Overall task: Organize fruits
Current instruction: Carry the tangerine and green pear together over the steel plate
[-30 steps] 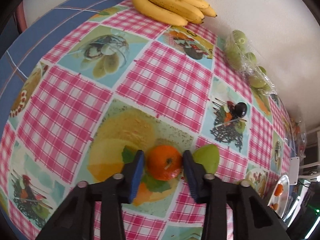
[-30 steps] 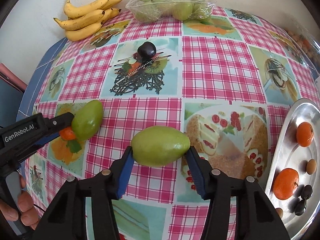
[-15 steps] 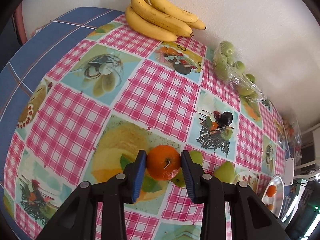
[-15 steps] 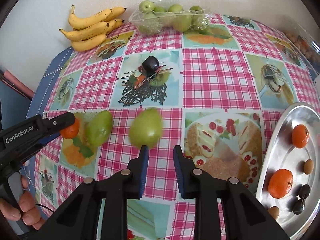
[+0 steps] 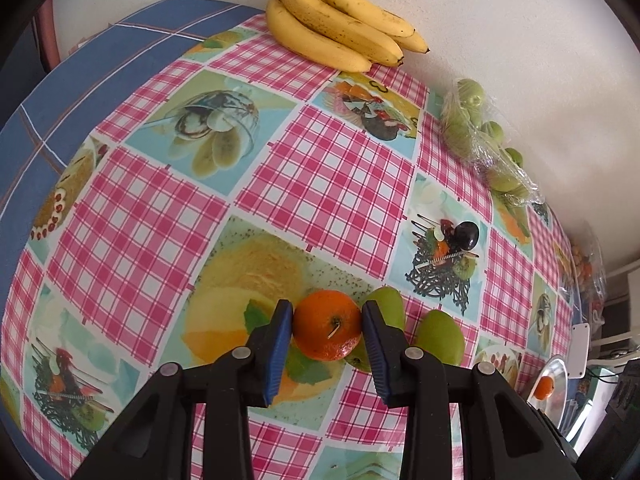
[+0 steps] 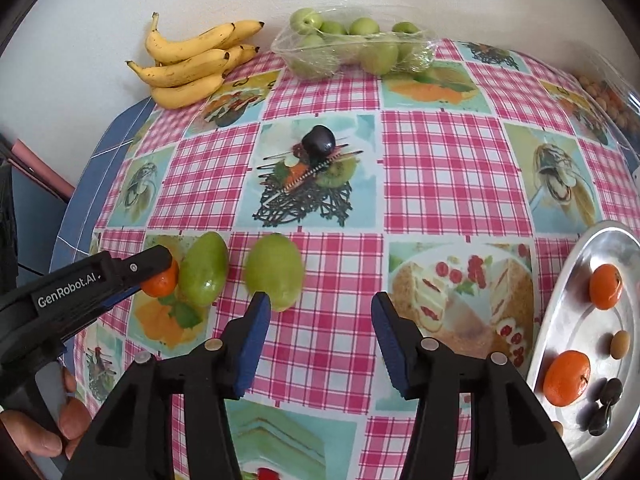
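My left gripper point(image 5: 326, 332) is shut on an orange mandarin point(image 5: 327, 325), held just above the checked tablecloth; it shows in the right wrist view point(image 6: 161, 283) too. Two green mangoes lie beside it: one point(image 6: 203, 269) touching the mandarin's right side, the other point(image 6: 274, 271) just right of that. My right gripper point(image 6: 316, 334) is open and empty, just in front of the second mango. A silver tray point(image 6: 576, 316) at the right holds two mandarins point(image 6: 567, 378) and small dark and brown fruits.
A bunch of bananas point(image 6: 192, 66) lies at the back left by the wall. A clear pack of green apples point(image 6: 352, 46) sits at the back. A dark plum point(image 6: 318, 140) rests mid-table. A bag of small fruits point(image 6: 608, 96) is at the far right.
My right gripper let go of the green mango, which now lies on the cloth next to the other mango, and drew back with its jaws reopened wide. My left gripper closed on the mandarin.
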